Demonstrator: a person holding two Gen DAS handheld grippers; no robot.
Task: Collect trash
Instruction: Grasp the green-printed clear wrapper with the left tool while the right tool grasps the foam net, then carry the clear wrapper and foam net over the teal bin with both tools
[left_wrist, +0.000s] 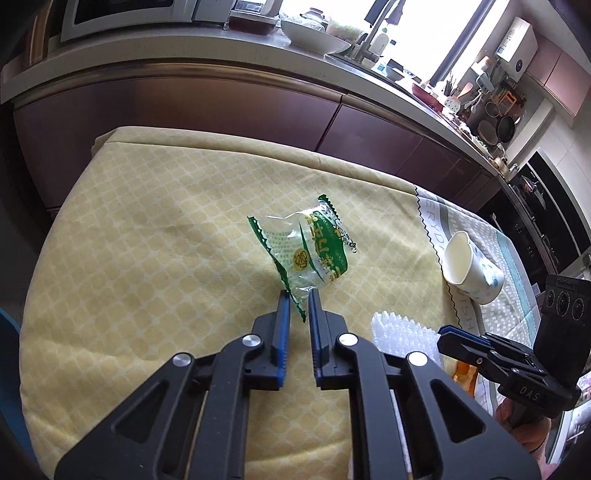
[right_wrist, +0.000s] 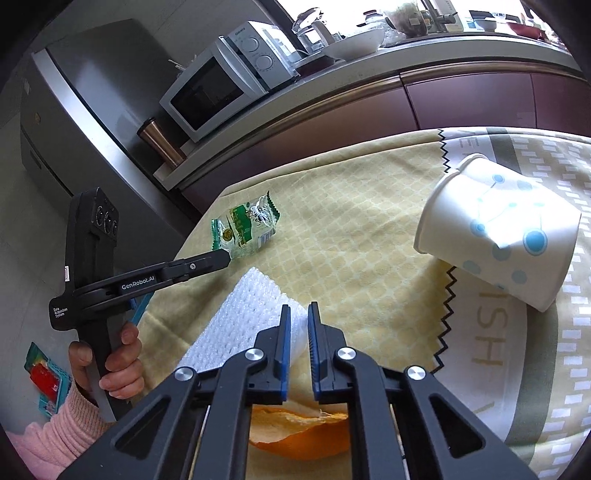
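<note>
Nothing collected yet. Left tool (left_wrist: 298, 297) parted, straddling wrapper (left_wrist: 308, 251) corner at worktop (left_wrist: 147, 221) centre. Right tool (right_wrist: 298, 312) parted, empty, over foam (right_wrist: 243, 321). Cup (right_wrist: 498, 229) at 2 o'clock, peel (right_wrist: 295, 428) untouched.

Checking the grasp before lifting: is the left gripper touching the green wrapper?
Cannot tell. In the left wrist view, the green wrapper's edge sits between the left gripper's fingers, jaws slightly apart.
</note>
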